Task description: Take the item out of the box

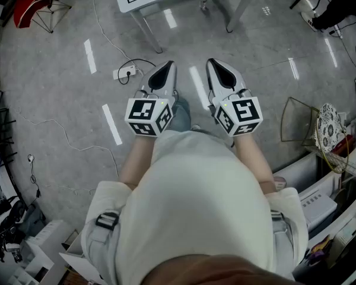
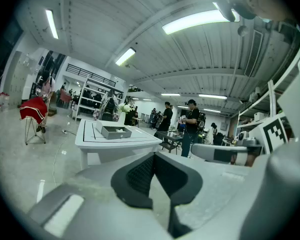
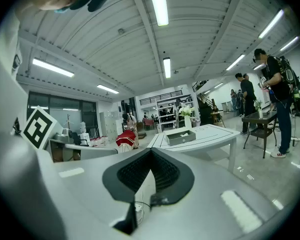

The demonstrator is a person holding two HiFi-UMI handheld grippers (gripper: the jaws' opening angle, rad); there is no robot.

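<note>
Grey box point(image 2: 112, 133) sits on the white desk point(image 2: 92, 135) at twelve o'clock, well ahead. The pale item point(image 3: 182, 134) inside is too small to tell which way it lies. Left claw point(image 1: 167, 65) and right claw point(image 1: 216, 63) are pinched closed, empty, pointing deskward.

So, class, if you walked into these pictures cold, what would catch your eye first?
The white left gripper and right gripper, each topped by a black-and-white marker cube, point forward side by side over the grey floor, both shut and empty. Ahead, a white table carries a shallow grey box.
</note>
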